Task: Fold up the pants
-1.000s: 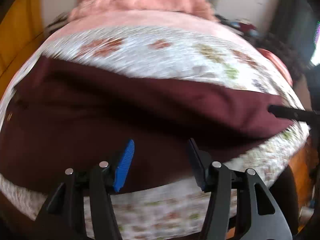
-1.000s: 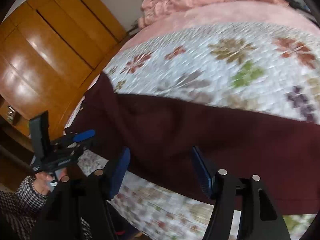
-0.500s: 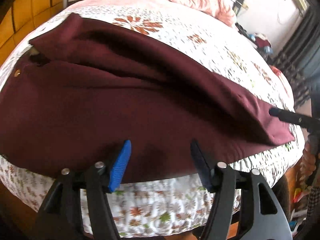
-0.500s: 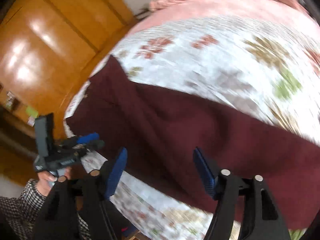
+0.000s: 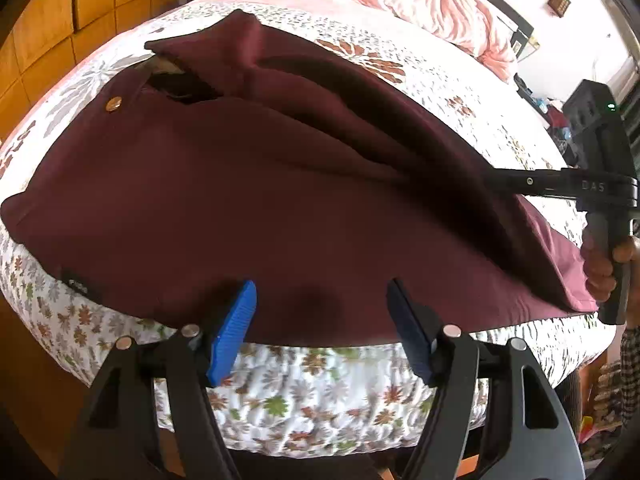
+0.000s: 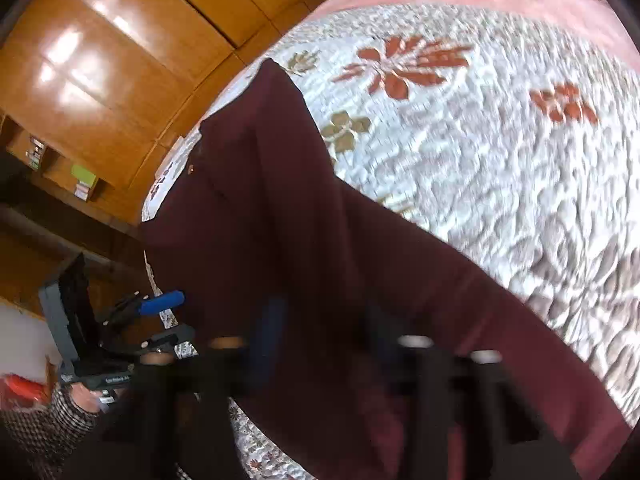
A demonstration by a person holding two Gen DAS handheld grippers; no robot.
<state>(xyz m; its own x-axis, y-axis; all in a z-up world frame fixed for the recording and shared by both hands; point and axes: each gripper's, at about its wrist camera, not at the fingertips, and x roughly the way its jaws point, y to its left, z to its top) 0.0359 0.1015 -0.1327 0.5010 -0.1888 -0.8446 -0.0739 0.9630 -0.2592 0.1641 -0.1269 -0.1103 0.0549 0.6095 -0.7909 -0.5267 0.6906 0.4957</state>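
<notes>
While soft maroon pants [image 5: 280, 208] lie creased along the quilted floral bed [image 5: 304, 396], the left gripper [image 5: 320, 332] hovers, jaws opening and empty; the right gripper [image 5: 496, 180] is closed at the pant leg.

Maroon pants [image 6: 304, 248] lie across a floral quilted bed [image 6: 500, 152]. The blurred right claw [image 6: 320, 344] sits over them, closed. The left claw [image 6: 168, 316] hovers beside wooden wardrobes [image 6: 120, 60].
</notes>
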